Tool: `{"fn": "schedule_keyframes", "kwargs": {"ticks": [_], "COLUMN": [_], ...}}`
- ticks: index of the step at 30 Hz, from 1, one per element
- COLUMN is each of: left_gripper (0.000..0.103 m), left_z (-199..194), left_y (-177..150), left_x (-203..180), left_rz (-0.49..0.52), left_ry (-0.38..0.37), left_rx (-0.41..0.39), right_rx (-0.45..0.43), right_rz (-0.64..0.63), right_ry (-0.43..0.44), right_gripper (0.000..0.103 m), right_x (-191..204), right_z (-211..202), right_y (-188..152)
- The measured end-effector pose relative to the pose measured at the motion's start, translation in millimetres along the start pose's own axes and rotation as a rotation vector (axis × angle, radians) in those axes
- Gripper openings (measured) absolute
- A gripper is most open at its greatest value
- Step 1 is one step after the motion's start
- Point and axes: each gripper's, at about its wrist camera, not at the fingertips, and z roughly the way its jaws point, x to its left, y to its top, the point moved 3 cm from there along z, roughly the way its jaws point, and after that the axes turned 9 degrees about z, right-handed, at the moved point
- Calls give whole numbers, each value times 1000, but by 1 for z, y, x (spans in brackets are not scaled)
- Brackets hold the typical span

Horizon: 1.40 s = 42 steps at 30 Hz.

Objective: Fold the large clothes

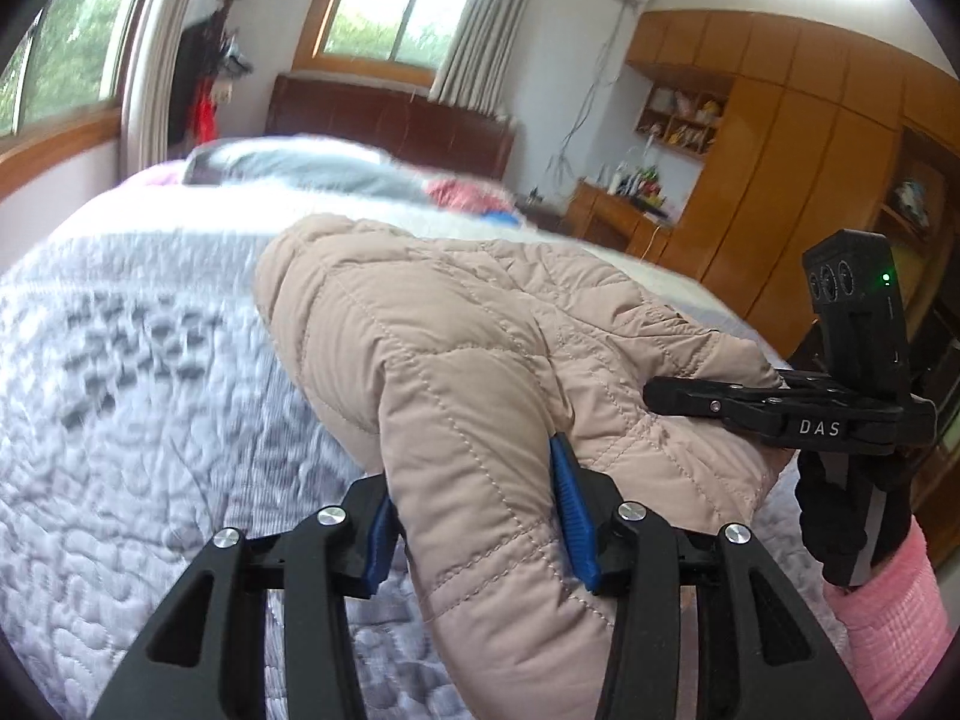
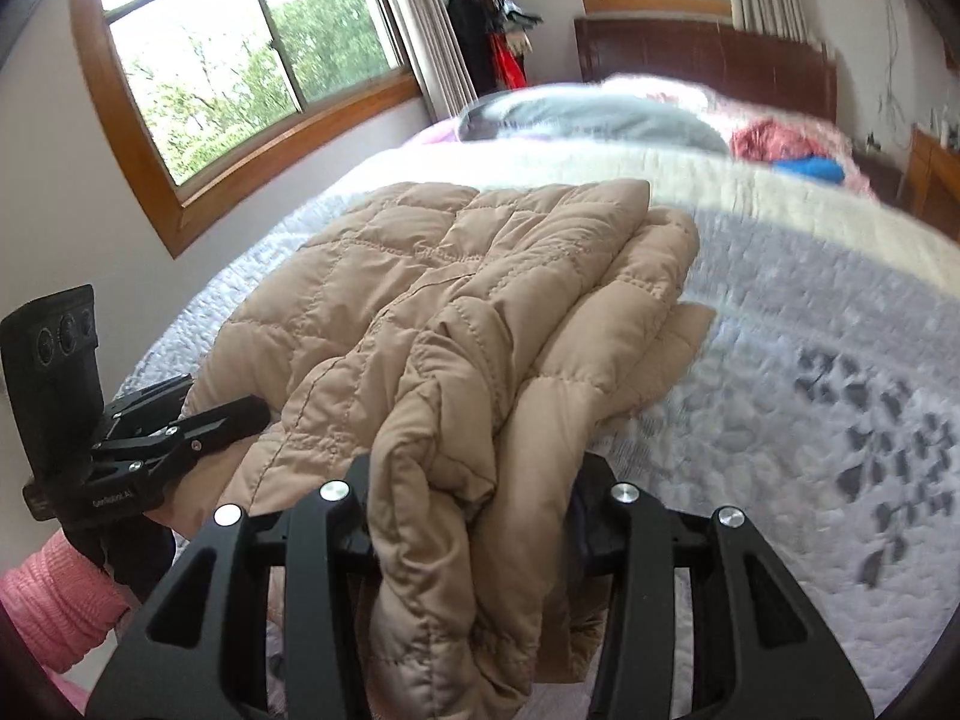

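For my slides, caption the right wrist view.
Right claw clamps a bunched edge of the tan quilted jacket spread on the bed.

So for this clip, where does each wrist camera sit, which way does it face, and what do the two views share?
Left wrist: sits behind the left gripper, looking up the bed toward the headboard and wardrobe; its fingers clamp the tan puffer jacket. The right gripper and a pink sleeve show at right.
Right wrist: sits behind the right gripper, facing the headboard and side window; it clamps a bunched jacket edge. The left gripper shows at left.
Shared: jacket, grey quilt, headboard, each other's gripper.
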Motion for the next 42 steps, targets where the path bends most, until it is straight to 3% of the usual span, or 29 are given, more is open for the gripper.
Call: {"fn": "schedule_keyframes", "kwargs": {"ticks": [4, 6, 8, 12, 16, 19, 23, 31, 34, 37, 39, 42], "left_gripper": [48, 56, 61, 69, 72, 73, 75, 79, 79, 79, 79, 84], "left_z": [6, 8, 9, 1, -20, -33, -37, -20, -20, -31, -41, -59], "left_y": [-13, -18, -23, -28, -31, -35, -44, -59, -59, -56, -54, -54], "left_x": [-2, -3, -1, 8, 12, 7, 5, 7, 8, 4, -3, -13], "left_rz": [50, 68, 56, 7, -3, -4, 6, 20, 6, -13, 8, 31], "left_ry": [10, 14, 6, -16, 24, 50, 80, 92, 98, 129, 171, 238], "left_rx": [43, 67, 96, 131, 127, 125, 130, 158, 168, 181, 183, 185], "right_rx": [25, 46, 62, 71, 13, -11, 4, 90, 90, 45, 11, -32], "right_rz": [54, 90, 133, 206, 200, 168, 161, 247, 284, 263, 222, 183], "right_ry": [29, 42, 52, 76, 71, 18, -64, -43, -27, -71, -132, -188], "right_gripper": [47, 52, 61, 68, 68, 68, 67, 67, 67, 68, 73, 90], "right_x": [-14, -21, -27, -36, -34, -26, -32, -59, -62, -52, -36, -18], "right_z": [5, 7, 7, -7, -44, -59, -55, -17, -22, -42, -61, -83], "right_y": [-13, -21, -27, -31, -36, -42, -54, -72, -74, -74, -76, -85]}}
